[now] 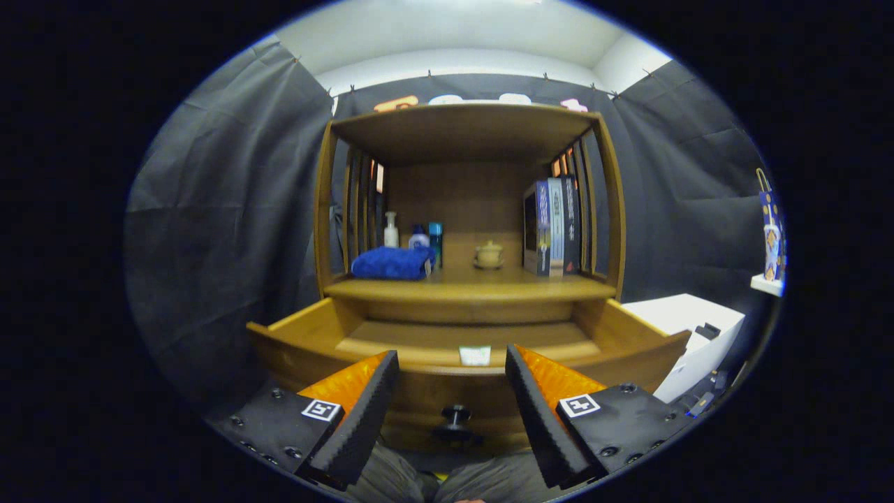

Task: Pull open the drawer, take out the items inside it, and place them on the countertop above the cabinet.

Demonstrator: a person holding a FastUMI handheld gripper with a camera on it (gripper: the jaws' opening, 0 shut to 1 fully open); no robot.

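Drawer of the wooden cabinet, pulled out toward us and seen from slightly above its front edge. We see its curved front panel carrying a dark round knob, which lies low between the two fingers. A small pale, flat item shows just over the front rim, between the fingertips and slightly beyond them; we cannot tell what it is. Little else of the drawer floor shows behind the front panel.

The gripper hangs before the drawer front with its fingers spread wide, well apart from one another; we see nothing held between them, and neither finger touches the drawer or the knob.

Above the drawer lies the countertop, the cabinet's open shelf. On its left part we note a folded blue towel, with a white pump bottle, a blue-capped bottle and a teal bottle standing just behind it. Near the middle sits a small lidded ceramic jar. At the right, a row of upright books stands against the slatted side wall.

Beside the cabinet, to the right, we see a white box, and farther right a patterned bag.
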